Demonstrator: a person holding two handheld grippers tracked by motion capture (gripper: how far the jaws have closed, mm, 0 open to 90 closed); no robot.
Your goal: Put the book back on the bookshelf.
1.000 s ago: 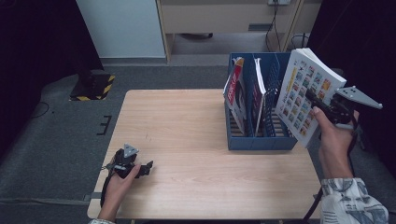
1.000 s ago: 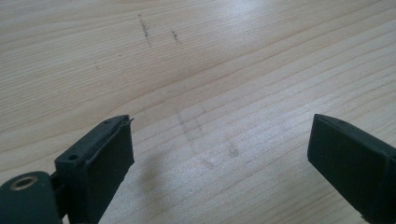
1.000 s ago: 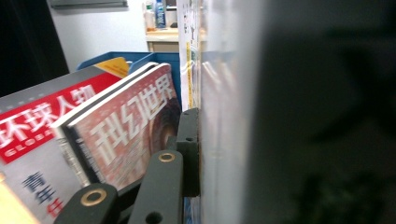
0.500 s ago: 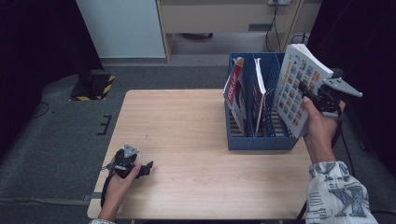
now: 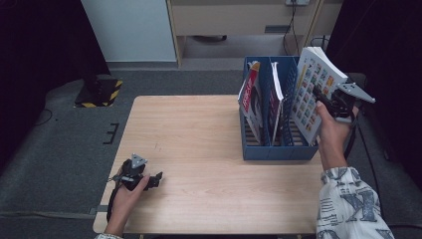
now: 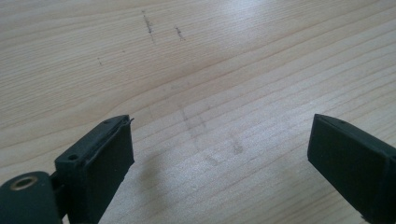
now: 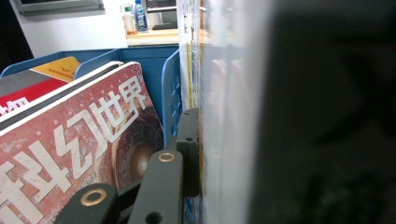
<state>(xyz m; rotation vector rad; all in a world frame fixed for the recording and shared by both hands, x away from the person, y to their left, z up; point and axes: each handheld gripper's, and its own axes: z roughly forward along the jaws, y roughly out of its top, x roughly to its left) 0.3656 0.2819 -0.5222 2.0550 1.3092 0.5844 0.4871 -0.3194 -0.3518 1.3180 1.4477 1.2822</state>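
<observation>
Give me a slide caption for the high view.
Right gripper holds a book at the blue file rack; left gripper rests open on the table.

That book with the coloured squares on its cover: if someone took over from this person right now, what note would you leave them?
Right gripper: shut on the white book with rows of small coloured pictures on its cover, held tilted above the right-hand slot of the blue plastic file rack.
Left gripper: open, holding nothing, resting on the light wooden table near its front left corner.
Done: two slots of the rack hold magazines, among them a red-covered magazine at the left.
Left: lower the book into the right slot, probably straightening it first, then release it.
</observation>
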